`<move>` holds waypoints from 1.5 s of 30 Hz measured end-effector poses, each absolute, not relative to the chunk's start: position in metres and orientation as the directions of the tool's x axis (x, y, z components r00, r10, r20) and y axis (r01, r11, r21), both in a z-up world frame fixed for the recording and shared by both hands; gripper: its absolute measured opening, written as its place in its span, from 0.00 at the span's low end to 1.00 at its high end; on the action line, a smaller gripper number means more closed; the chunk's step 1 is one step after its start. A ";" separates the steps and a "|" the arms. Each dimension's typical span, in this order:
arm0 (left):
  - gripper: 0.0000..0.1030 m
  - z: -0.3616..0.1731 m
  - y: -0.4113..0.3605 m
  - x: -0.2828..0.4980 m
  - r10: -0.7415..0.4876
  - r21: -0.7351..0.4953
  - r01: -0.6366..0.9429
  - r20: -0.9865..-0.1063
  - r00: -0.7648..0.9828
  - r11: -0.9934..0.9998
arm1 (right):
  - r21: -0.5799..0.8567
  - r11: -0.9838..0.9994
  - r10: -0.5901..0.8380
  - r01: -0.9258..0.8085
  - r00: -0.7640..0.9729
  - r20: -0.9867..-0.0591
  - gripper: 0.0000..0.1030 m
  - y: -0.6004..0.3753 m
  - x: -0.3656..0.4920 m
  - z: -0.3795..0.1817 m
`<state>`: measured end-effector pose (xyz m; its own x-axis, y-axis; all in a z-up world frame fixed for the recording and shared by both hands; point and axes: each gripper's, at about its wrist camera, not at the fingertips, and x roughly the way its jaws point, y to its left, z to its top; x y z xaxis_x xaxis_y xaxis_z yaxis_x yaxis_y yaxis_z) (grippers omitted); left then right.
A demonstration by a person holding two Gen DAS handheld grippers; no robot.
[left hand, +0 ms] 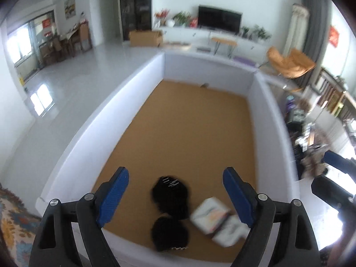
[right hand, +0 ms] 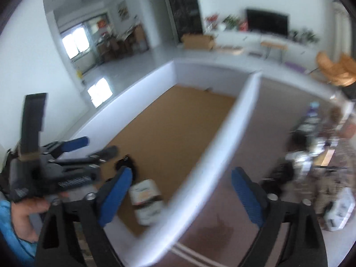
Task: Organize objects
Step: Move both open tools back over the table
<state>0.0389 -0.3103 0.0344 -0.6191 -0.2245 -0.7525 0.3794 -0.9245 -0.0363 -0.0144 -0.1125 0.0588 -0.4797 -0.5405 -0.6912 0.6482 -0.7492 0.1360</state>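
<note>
Left gripper (left hand: pixel 175 191) spread wide above black hairpieces (left hand: pixel 170 194), right gripper (right hand: pixel 180 191) likewise released, straddling white wall (right hand: pixel 213 146)

Left gripper (left hand: pixel 175 194) and right gripper (right hand: pixel 180 197): black plastic frames, silver screws, ribbed blue finger pads (left hand: pixel 113 197). Bare hand (right hand: pixel 24 215), light blue sleeve (right hand: pixel 13 233).
</note>
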 end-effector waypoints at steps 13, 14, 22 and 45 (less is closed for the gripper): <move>0.90 0.050 -0.078 0.027 0.210 -0.116 -0.180 -0.673 -0.710 -0.977 | 0.121 -0.980 -0.190 0.156 -0.567 -0.801 0.94 0.115 -0.047 -0.030; 0.90 0.037 -0.059 0.022 0.232 -0.119 -0.208 -0.688 -0.687 -0.971 | 0.120 -0.984 -0.173 0.131 -0.561 -0.809 0.94 0.127 -0.046 -0.034; 0.90 -0.035 -0.032 -0.009 0.221 -0.150 -0.168 -0.785 -0.578 -0.974 | 0.119 -0.990 -0.140 0.074 -0.550 -0.823 0.94 0.140 -0.041 -0.042; 0.90 -0.080 -0.030 -0.020 0.128 -0.035 -0.169 -0.804 -0.580 -0.985 | 0.014 -0.998 -0.048 0.068 -0.520 -0.853 1.00 0.132 -0.051 -0.065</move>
<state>-0.0198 -0.0302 -0.0803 -0.5800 0.1284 -0.8044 -0.1688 -0.9850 -0.0355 -0.0509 0.1321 -0.0647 -0.5195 -0.0477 -0.8531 0.0680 -0.9976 0.0144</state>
